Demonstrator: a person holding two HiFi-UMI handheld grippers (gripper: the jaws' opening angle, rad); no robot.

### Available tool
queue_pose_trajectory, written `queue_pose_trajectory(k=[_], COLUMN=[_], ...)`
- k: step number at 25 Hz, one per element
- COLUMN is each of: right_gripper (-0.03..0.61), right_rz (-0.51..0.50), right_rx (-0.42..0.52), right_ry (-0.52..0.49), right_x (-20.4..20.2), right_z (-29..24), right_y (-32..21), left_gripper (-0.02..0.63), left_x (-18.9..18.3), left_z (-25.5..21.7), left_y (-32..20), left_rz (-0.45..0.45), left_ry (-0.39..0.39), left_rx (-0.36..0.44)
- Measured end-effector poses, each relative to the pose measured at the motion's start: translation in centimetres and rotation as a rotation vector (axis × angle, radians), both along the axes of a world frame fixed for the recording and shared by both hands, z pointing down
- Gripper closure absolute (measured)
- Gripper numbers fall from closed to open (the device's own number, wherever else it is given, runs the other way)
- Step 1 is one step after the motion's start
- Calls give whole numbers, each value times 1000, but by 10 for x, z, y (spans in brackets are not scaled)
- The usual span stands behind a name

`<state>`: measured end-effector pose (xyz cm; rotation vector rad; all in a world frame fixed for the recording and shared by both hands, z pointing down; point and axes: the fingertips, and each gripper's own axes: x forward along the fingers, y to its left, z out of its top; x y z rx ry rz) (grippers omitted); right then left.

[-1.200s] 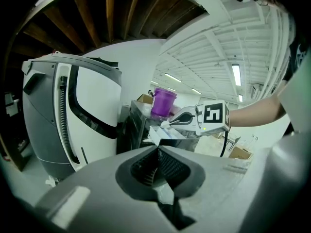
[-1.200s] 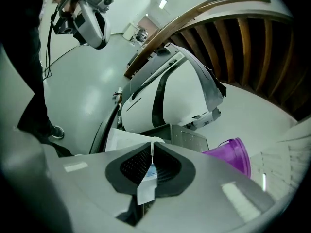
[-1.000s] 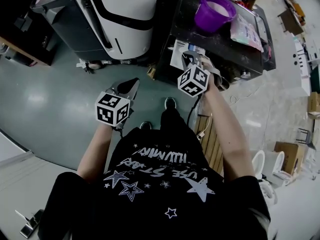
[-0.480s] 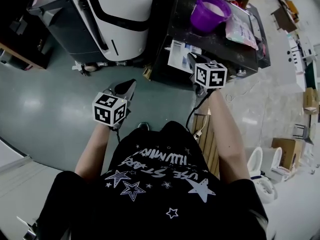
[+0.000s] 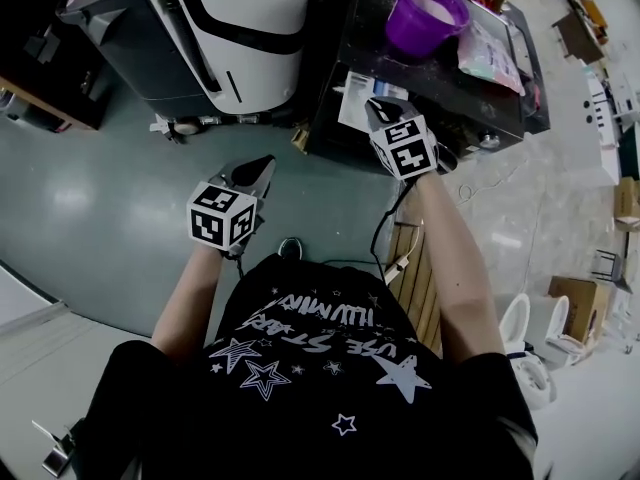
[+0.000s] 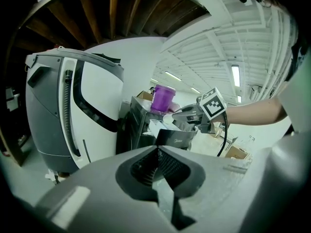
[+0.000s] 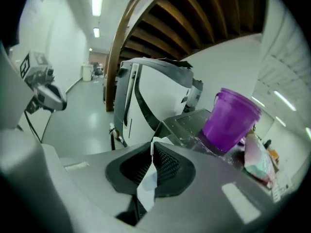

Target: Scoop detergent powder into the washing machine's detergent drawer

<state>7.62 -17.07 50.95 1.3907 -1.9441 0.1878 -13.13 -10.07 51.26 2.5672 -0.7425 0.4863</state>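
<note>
Purple bucket (image 5: 405,34) of powder (image 5: 432,8) is seen on the dark machine (image 5: 450,78). A white scoop (image 7: 146,181), mostly hidden, is pinched by the right gripper (image 7: 151,145); the left gripper (image 6: 156,150) is closed, empty.

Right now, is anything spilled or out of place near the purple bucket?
Yes: white powder lies scattered on the dark machine top at the foot of the purple bucket. It looks like spilled detergent.

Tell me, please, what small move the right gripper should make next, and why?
Probably carry the right gripper forward to the purple bucket: its jaws are shut on a white scoop, which hangs short of the bucket, and I cannot see powder in it.
</note>
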Motion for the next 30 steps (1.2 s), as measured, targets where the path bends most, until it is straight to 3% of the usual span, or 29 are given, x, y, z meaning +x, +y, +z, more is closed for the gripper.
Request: queue_pose_trajectory(k=[9,14,20,26,28,30], right_gripper=[543,543,543,543,543,543], right_rz=[-265,-310,-339,-312,-293,-241], right_rx=[63,105,138,170,181,178], right_ry=[446,591,711,767,746,640], right_x=[-19,-20,-20,-18,-19,-18], right_z=[2,1,0,-4,-7,-12], right_y=[12,12,8,4,5,7], left_gripper=[614,614,614,614,614,614], left_x=[-1,-1,-6,-8,-7,-4], left_z=[-7,-12,-13,-15,-15,-14], left_y=[16,21,16,5,2,1], left_rz=[-29,-37,-38,-30,-26,-18], left_ry=[-10,-1,-1,6,8,9], left_rx=[6,16,25,41,42,40])
